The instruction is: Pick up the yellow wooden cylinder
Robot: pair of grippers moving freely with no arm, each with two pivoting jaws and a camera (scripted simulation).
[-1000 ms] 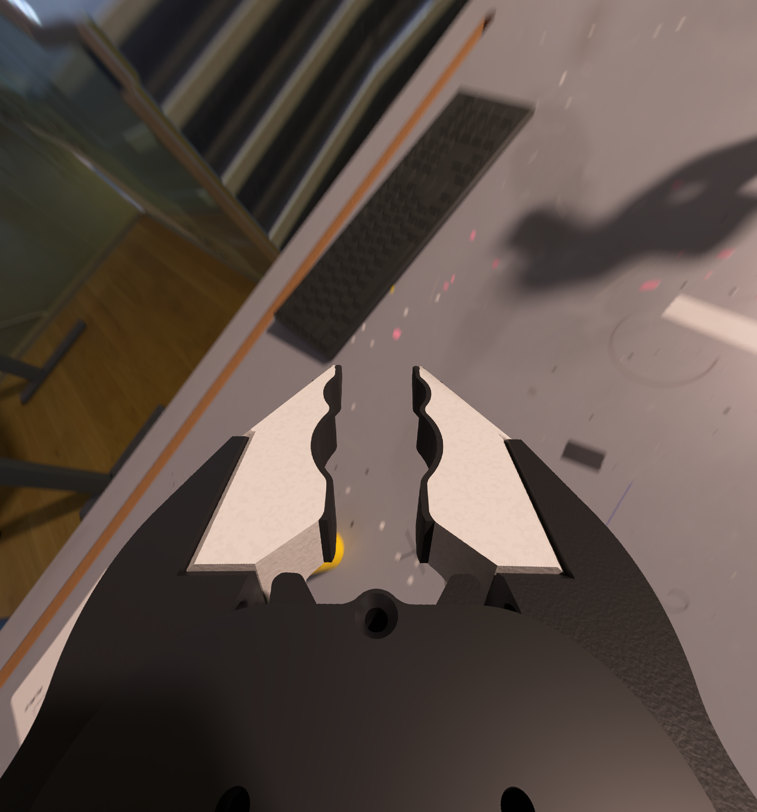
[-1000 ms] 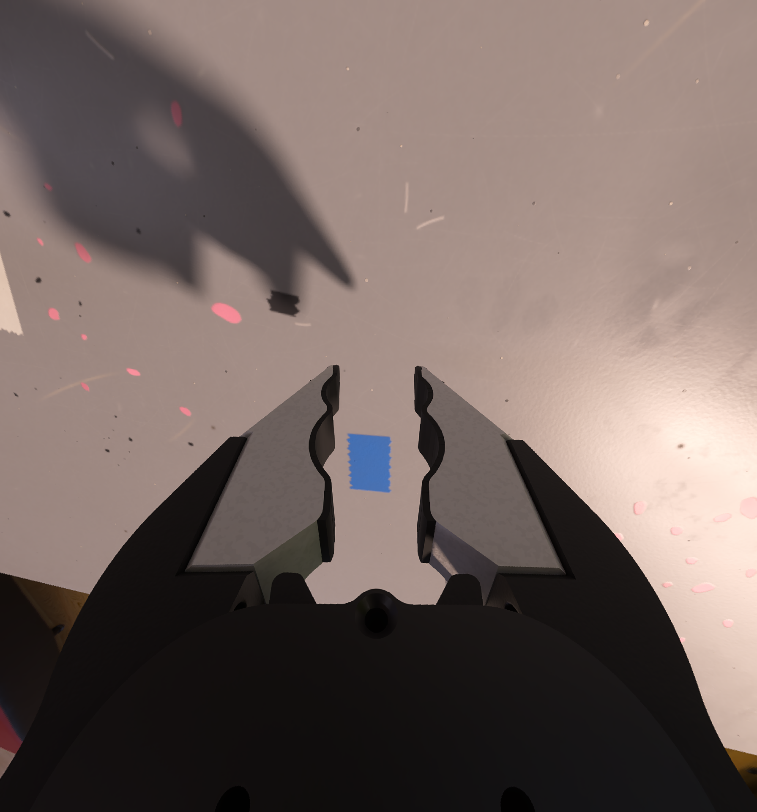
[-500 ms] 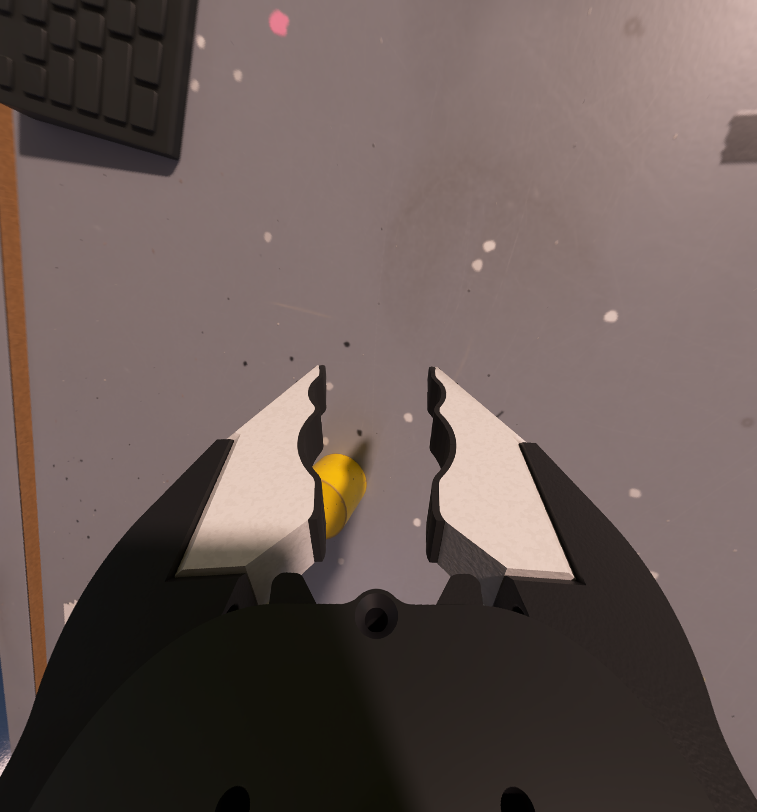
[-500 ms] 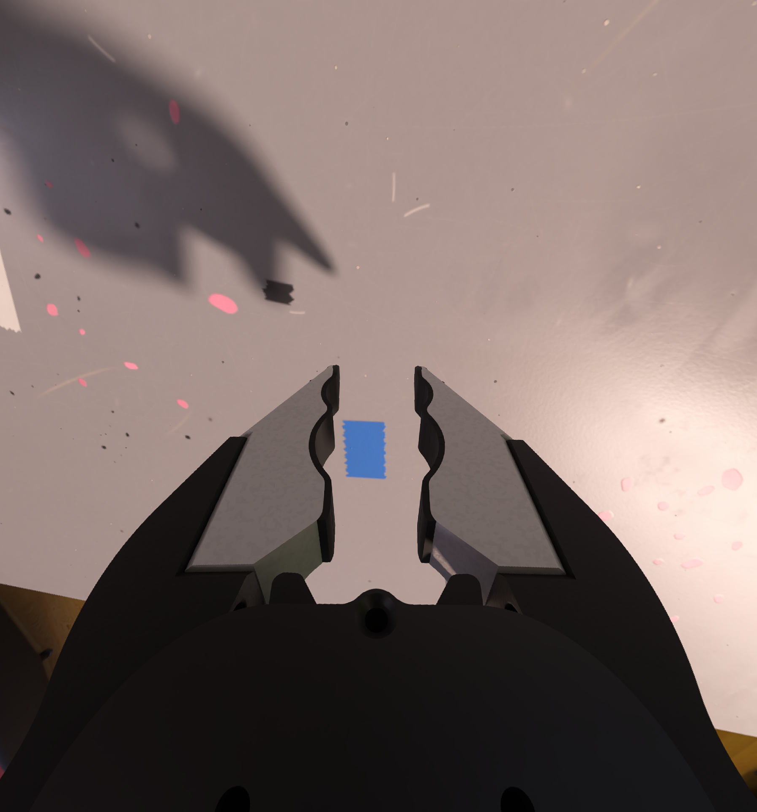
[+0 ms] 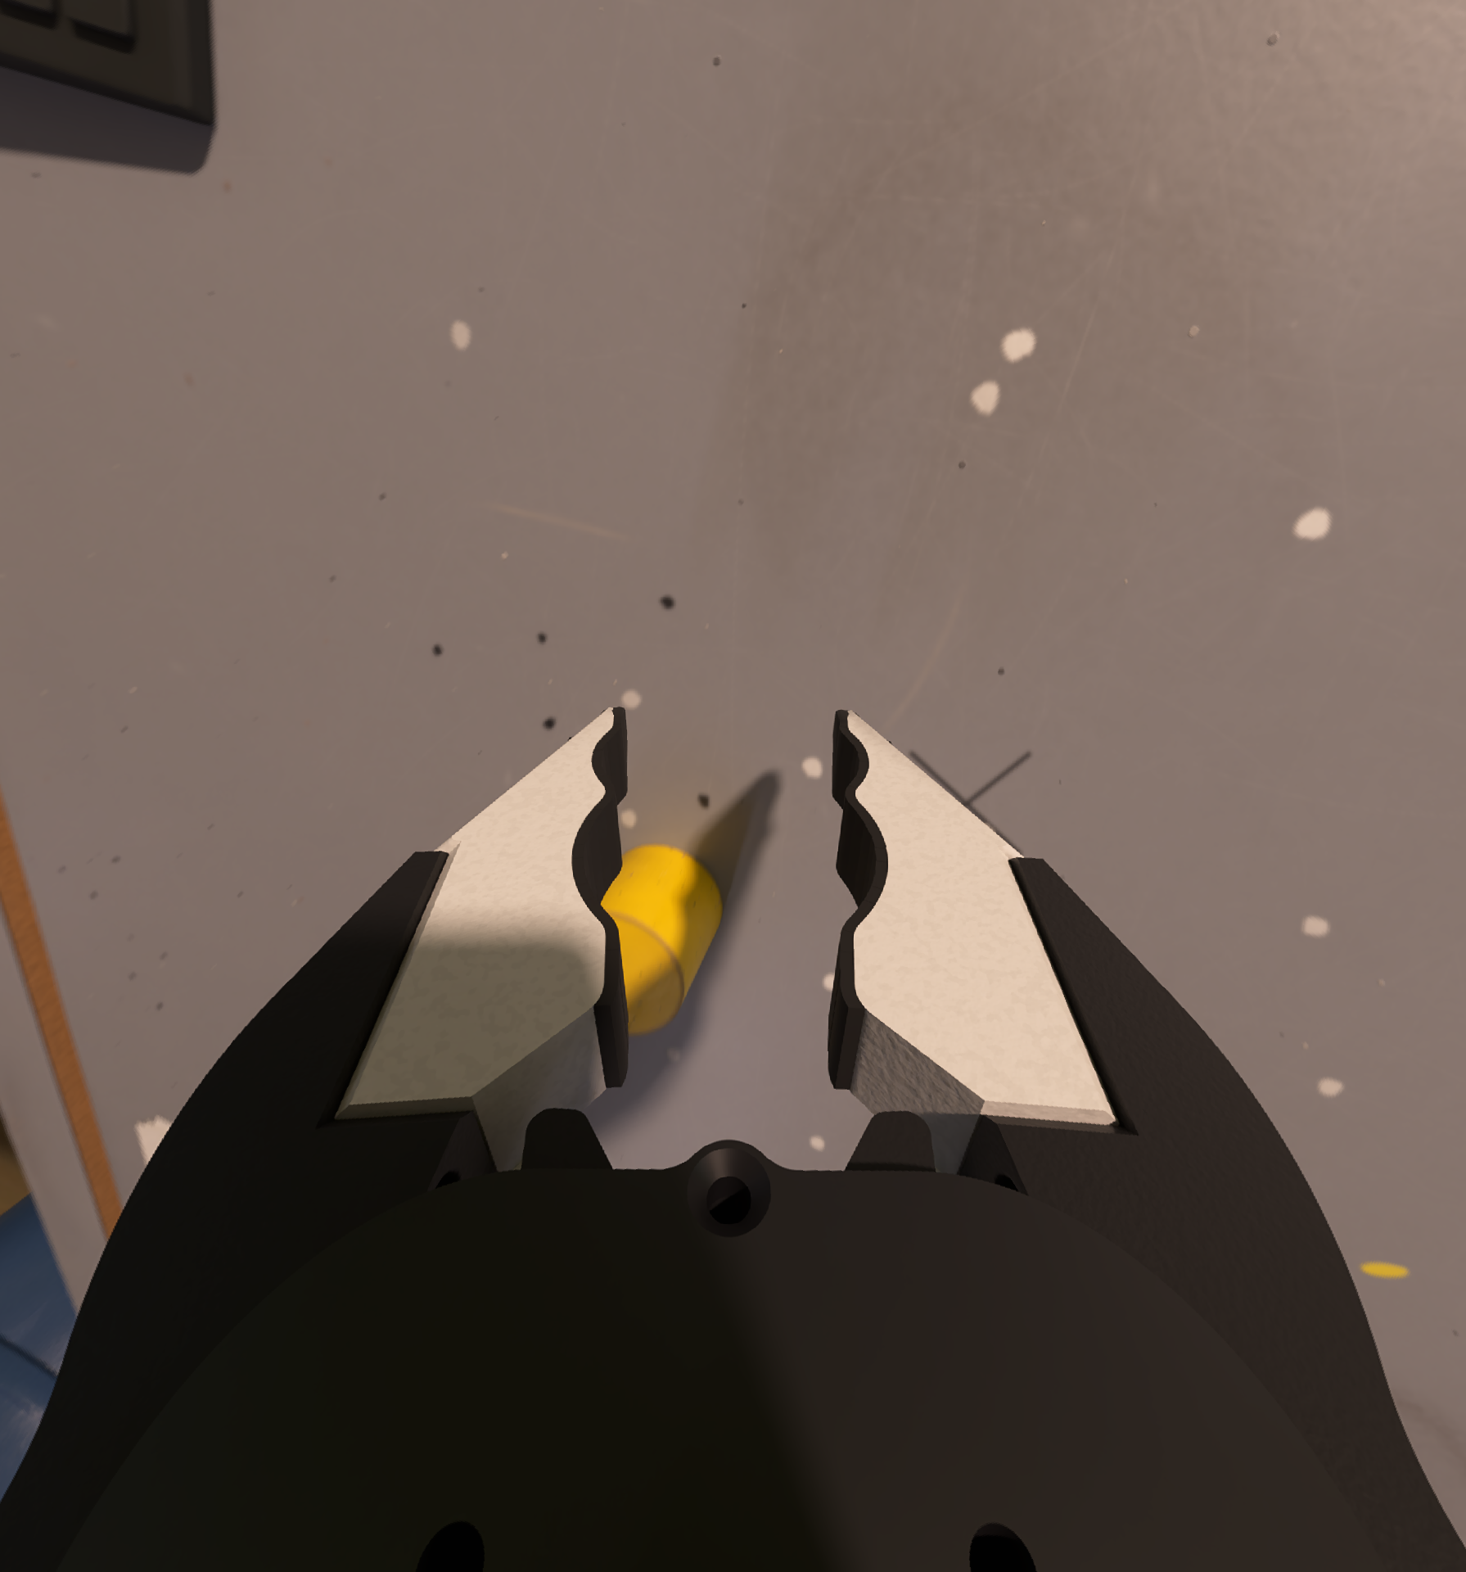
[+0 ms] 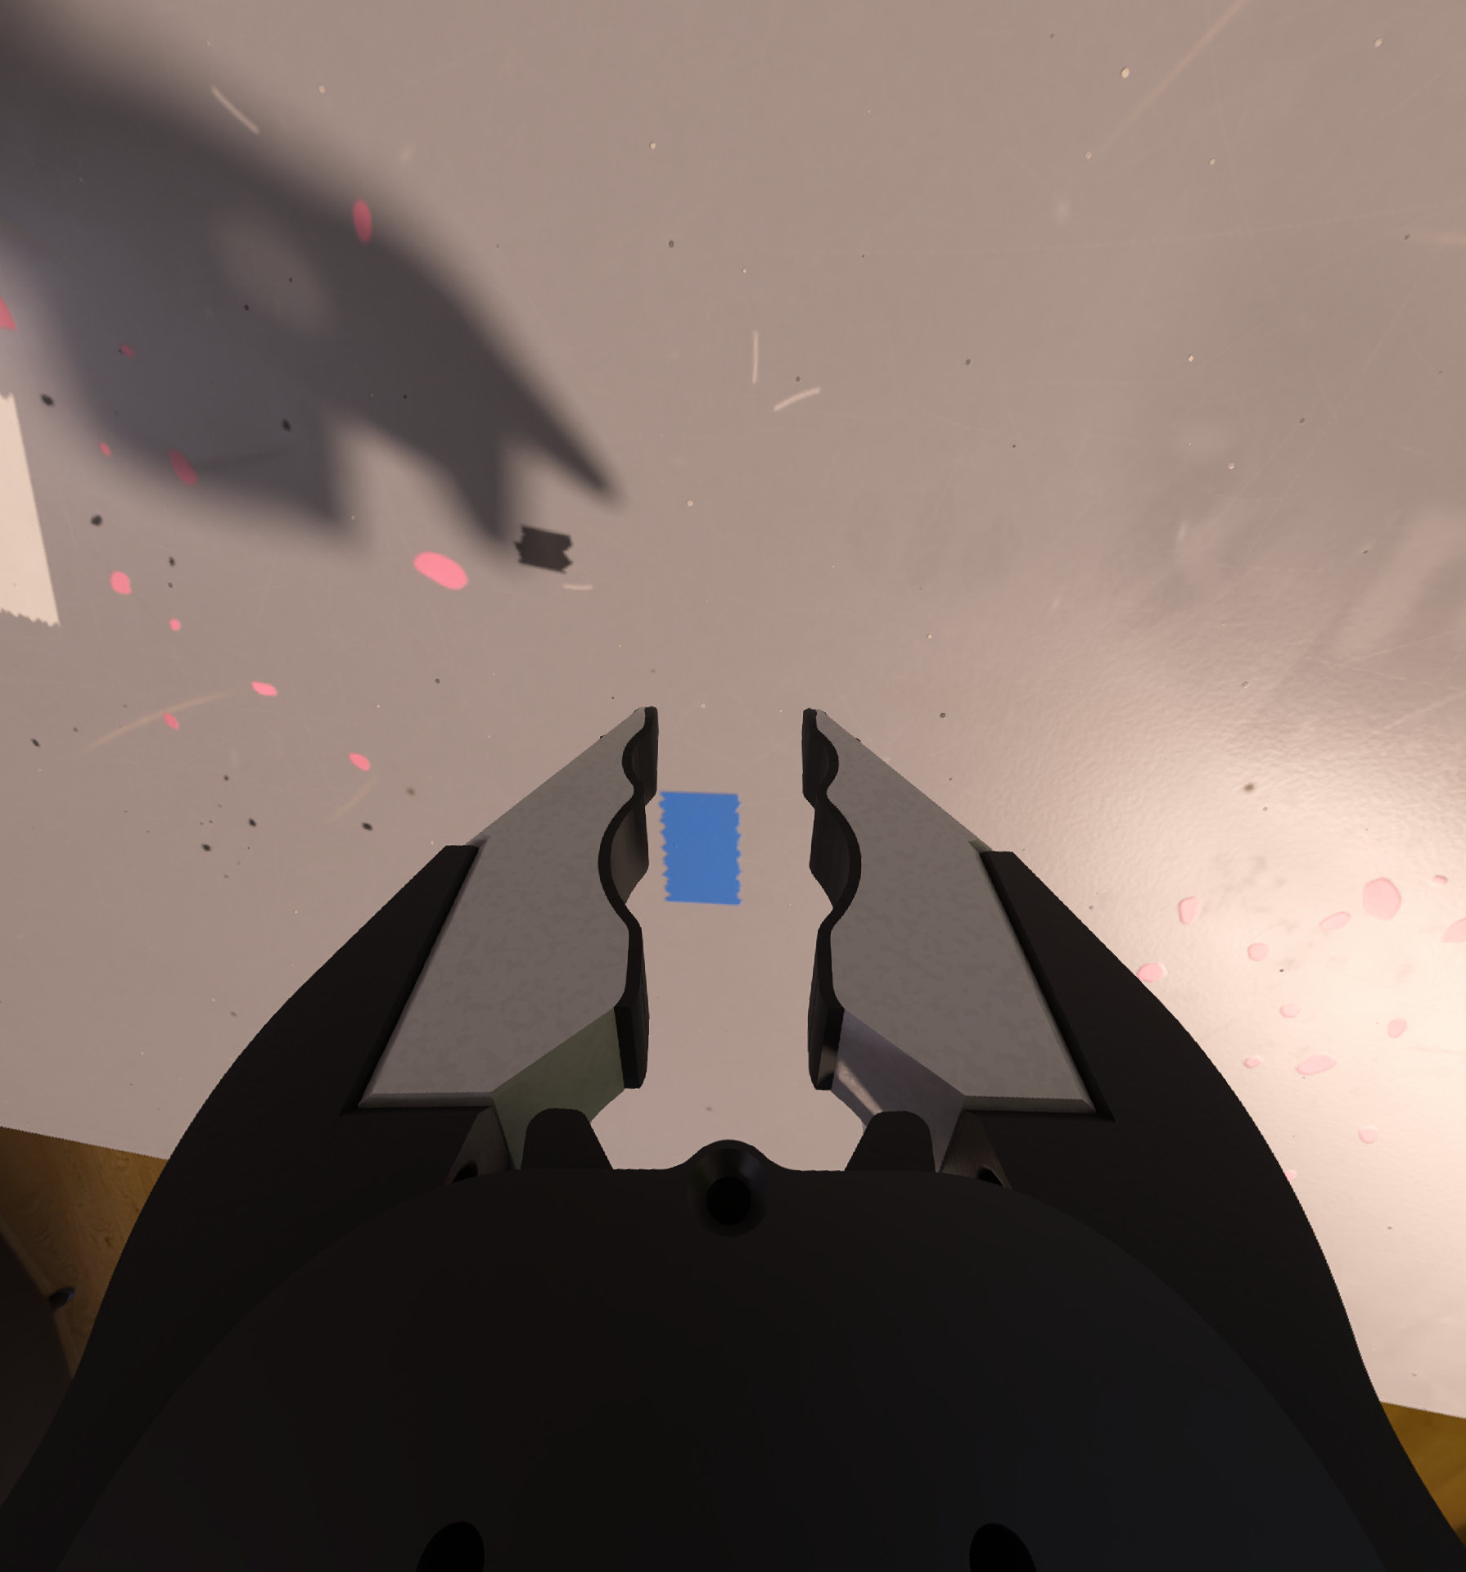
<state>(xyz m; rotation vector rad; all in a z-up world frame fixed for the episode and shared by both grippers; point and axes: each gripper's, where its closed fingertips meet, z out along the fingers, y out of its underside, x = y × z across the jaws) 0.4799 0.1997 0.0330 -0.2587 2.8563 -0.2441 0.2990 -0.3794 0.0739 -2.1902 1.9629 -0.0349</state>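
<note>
The yellow wooden cylinder (image 5: pixel 665 931) stands on the grey table, seen from above in the left wrist view. My left gripper (image 5: pixel 729 723) is open and points down over it. The cylinder sits between the jaws, close against the left finger (image 5: pixel 508 919), which hides part of it. A wide gap separates it from the right finger (image 5: pixel 942 919). My right gripper (image 6: pixel 729 723) is open and empty above the table, with a blue tape patch (image 6: pixel 701 847) showing between its jaws. The cylinder does not show in the right wrist view.
A black keyboard (image 5: pixel 74 51) lies at the top left of the left wrist view. The table's orange-trimmed edge (image 5: pixel 15 893) runs down the left side. White tape (image 6: pixel 2 502) and black tape (image 6: pixel 545 547) lie on the table in the right wrist view, where the near table edge (image 6: pixel 1435 1412) shows.
My left gripper tilted down over the table, opened wider and came closer to the cylinder, which now sits between its jaws. The right gripper drifted only slightly.
</note>
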